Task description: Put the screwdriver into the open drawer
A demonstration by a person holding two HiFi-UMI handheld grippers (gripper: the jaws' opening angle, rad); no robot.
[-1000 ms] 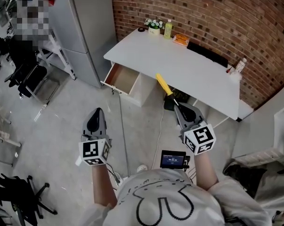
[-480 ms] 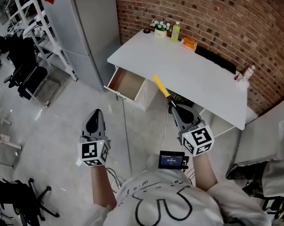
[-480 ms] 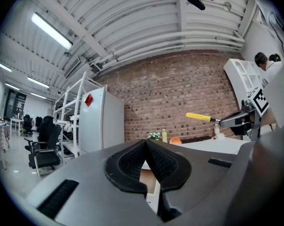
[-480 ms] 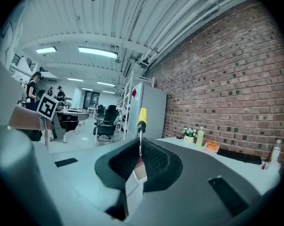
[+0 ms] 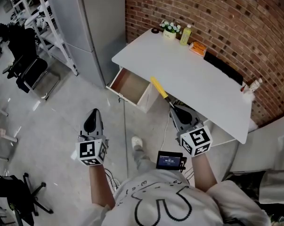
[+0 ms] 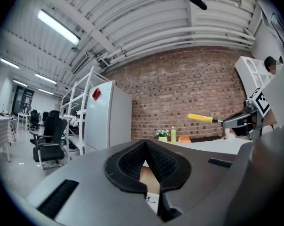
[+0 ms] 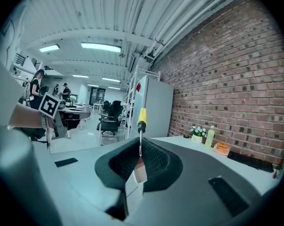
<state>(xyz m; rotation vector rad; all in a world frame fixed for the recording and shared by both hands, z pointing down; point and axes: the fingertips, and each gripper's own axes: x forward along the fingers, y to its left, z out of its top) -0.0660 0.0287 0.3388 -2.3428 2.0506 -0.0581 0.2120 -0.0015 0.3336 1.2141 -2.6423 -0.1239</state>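
The screwdriver (image 5: pixel 159 89) has a yellow handle and a thin metal shaft. My right gripper (image 5: pixel 175 111) is shut on that shaft, and the handle points toward the white desk (image 5: pixel 189 74). The right gripper view shows the screwdriver (image 7: pixel 141 119) sticking straight out between the jaws. The open drawer (image 5: pixel 129 85) hangs out of the desk's left end, its wooden bottom bare. My left gripper (image 5: pixel 92 120) hovers over the floor, well short of the drawer, shut with nothing in it. In the left gripper view the screwdriver (image 6: pixel 202 118) appears at the right.
A grey refrigerator (image 5: pixel 85 22) stands left of the desk, against the brick wall (image 5: pixel 226 18). On the desk's far edge are a flower pot (image 5: pixel 169 30), a green bottle (image 5: pixel 183 35), an orange item (image 5: pixel 198 48) and a black keyboard (image 5: pixel 223 68). Black chairs (image 5: pixel 24 65) and metal shelving (image 5: pixel 43 27) stand at left.
The person has walked closer to the desk, so desk and drawer look nearer. Both grippers keep their pose, the right still shut on the screwdriver. A shoe now shows below.
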